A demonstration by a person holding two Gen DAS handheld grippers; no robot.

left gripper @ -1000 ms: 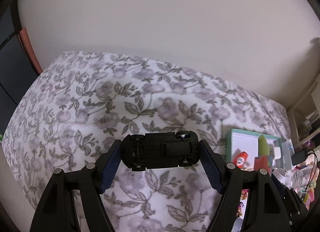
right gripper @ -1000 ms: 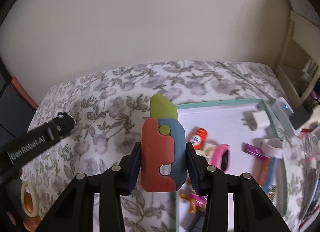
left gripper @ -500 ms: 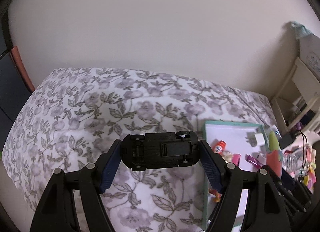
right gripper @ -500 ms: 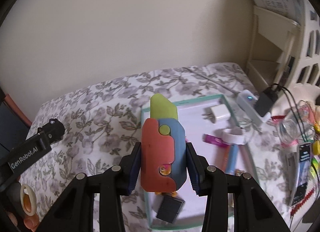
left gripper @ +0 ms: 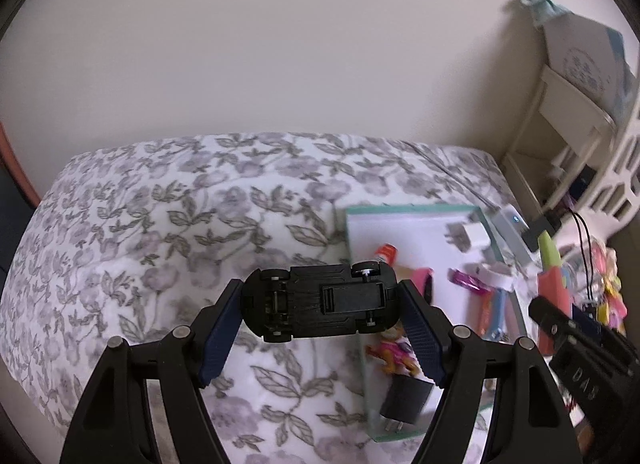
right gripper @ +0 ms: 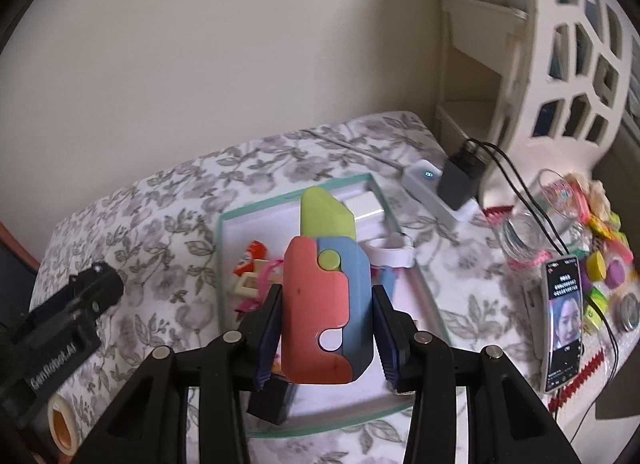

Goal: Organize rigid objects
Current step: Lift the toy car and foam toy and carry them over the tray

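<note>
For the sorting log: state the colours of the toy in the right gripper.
Coral, blue and yellow-green toy knife, clearest in the right wrist view.

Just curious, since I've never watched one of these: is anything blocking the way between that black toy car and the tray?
Nothing visible does. The car, gripped upside down in the left fingers, hangs over bare bedspread left of the tray. The tray already holds small items, but its far part looks free.

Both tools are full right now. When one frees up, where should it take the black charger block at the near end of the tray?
Grip the black charger block across its two flat sides, coming from above. It lies flat in the tray with its prongs toward the near rim, so avoid that end; the small figure crowds its far end.
</note>
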